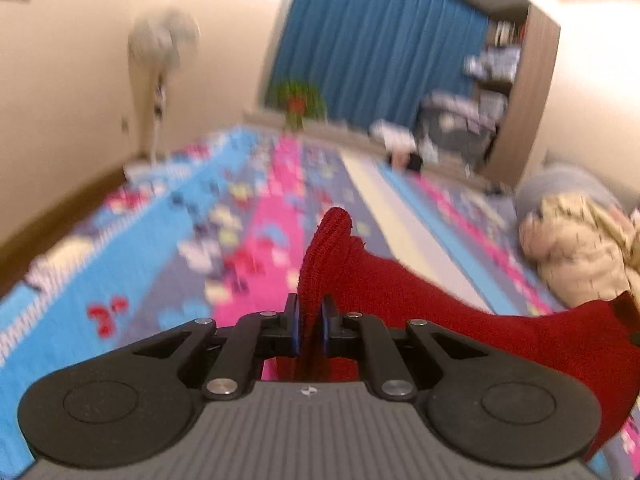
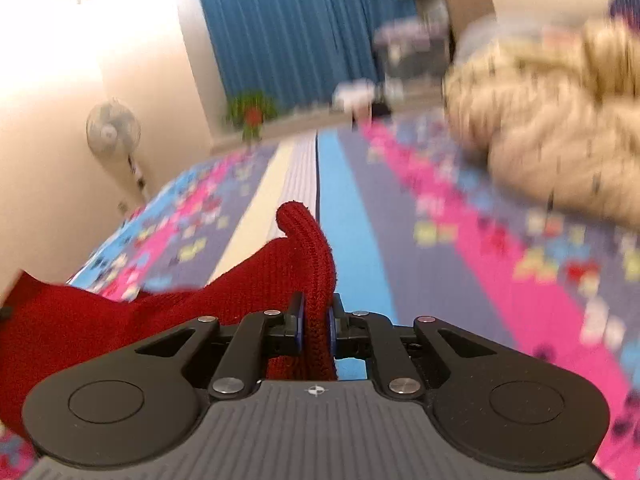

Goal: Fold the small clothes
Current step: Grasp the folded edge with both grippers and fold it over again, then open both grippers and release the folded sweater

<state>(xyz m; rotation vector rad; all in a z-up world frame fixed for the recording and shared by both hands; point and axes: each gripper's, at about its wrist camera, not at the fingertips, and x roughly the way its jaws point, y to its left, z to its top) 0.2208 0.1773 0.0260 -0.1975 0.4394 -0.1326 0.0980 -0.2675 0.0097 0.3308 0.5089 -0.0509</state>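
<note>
Above a patterned mat (image 1: 132, 240), a red knit (image 1: 420, 296) is pinched at two edges by left gripper (image 1: 310, 326) and right gripper (image 2: 316, 326). Soft, light and floppy, it is best held by its corners.

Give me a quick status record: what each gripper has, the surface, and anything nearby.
left gripper: shut on red knit garment
right gripper: shut on the same garment, other edge
garment: hangs between the grippers
surface: patterned mat, pink and blue
nearby: beige fluffy garment on the mat
background: blue curtain, standing fan
</note>
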